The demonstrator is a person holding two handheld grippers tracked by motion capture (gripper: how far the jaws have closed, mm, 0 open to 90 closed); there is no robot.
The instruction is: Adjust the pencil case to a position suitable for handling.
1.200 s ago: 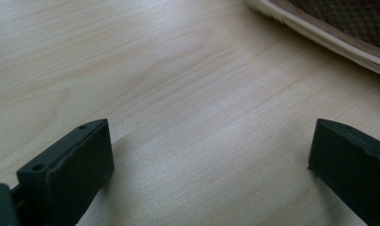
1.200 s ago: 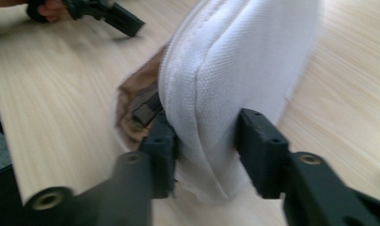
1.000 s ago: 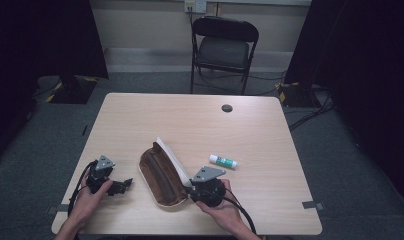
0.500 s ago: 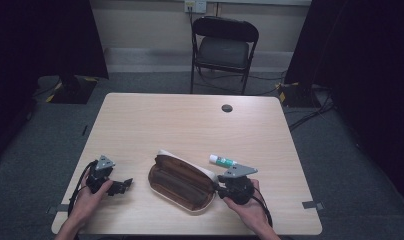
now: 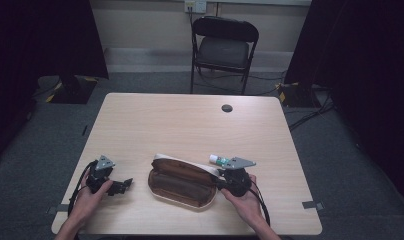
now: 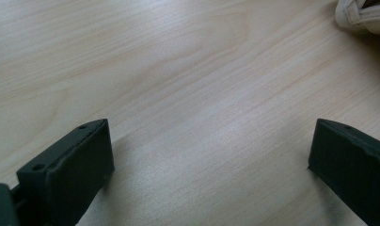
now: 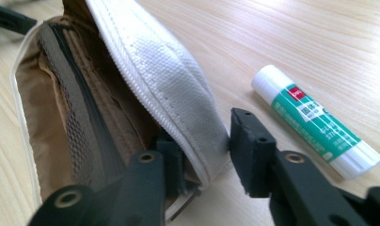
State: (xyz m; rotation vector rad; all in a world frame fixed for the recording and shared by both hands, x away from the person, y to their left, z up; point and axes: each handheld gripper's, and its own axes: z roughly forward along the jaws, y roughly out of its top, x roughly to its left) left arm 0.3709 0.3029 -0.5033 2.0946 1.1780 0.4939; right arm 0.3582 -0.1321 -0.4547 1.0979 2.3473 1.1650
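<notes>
High view: glue stick (image 5: pixel 220 160) half-hidden

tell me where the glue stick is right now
In the high view the glue stick lies on the table, right of centre, just behind the right gripper and beside the open pencil case.

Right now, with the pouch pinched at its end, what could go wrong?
The right gripper has only the white edge of the open pouch between its jaws, so the fabric could slip free if pulled. The glue stick lies close beside that gripper and might get knocked away. The left gripper stands open, steadying nothing.
</notes>
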